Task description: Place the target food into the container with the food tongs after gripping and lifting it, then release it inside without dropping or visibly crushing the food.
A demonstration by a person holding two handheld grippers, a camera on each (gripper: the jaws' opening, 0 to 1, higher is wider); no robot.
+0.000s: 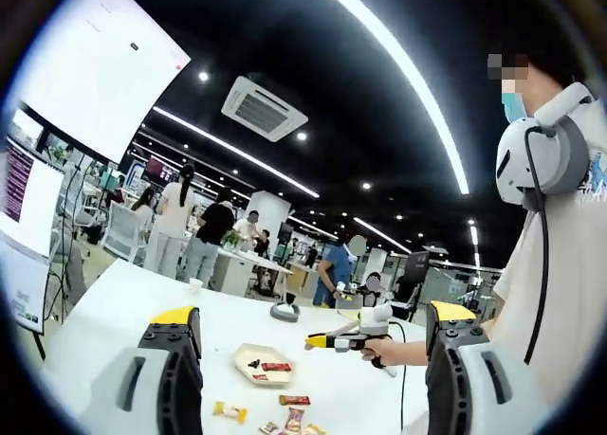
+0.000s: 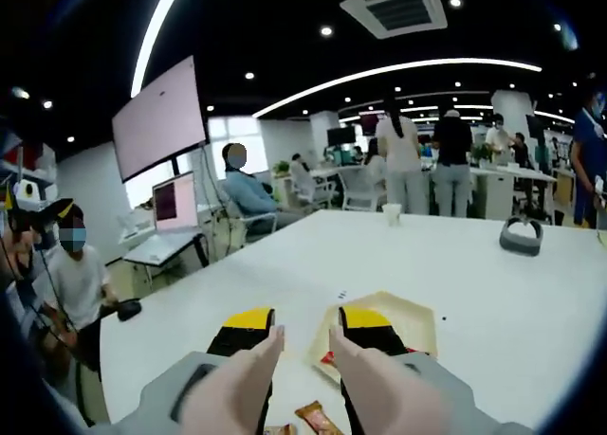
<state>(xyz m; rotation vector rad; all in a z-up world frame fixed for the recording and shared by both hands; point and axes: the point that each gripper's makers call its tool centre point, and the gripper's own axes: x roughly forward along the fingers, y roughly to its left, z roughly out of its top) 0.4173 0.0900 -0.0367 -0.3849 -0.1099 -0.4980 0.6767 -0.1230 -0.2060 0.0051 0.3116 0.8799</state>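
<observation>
On the white table (image 1: pixel 142 302) lies a beige tray (image 1: pixel 256 353) with a red snack packet (image 1: pixel 276 367) inside. Several wrapped snacks, one yellow (image 1: pixel 229 411) and one red (image 1: pixel 294 400), lie loose in front of it. My left gripper (image 1: pixel 313 314) is raised above the table with its jaws wide open and empty. A hand holds my right gripper (image 1: pixel 313 341) just right of the tray. In the right gripper view my right gripper (image 2: pixel 304 334) hovers open over the near edge of the tray (image 2: pixel 413 323), nothing between its pale tong fingers (image 2: pixel 261 364). A snack packet (image 2: pixel 318 418) lies below them.
A grey round object (image 2: pixel 520 236) and a paper cup (image 2: pixel 392 213) stand further back on the table. The person holding the grippers (image 1: pixel 560 264) is at the right. Other people sit at the left table edge (image 2: pixel 76 274) and stand at desks behind.
</observation>
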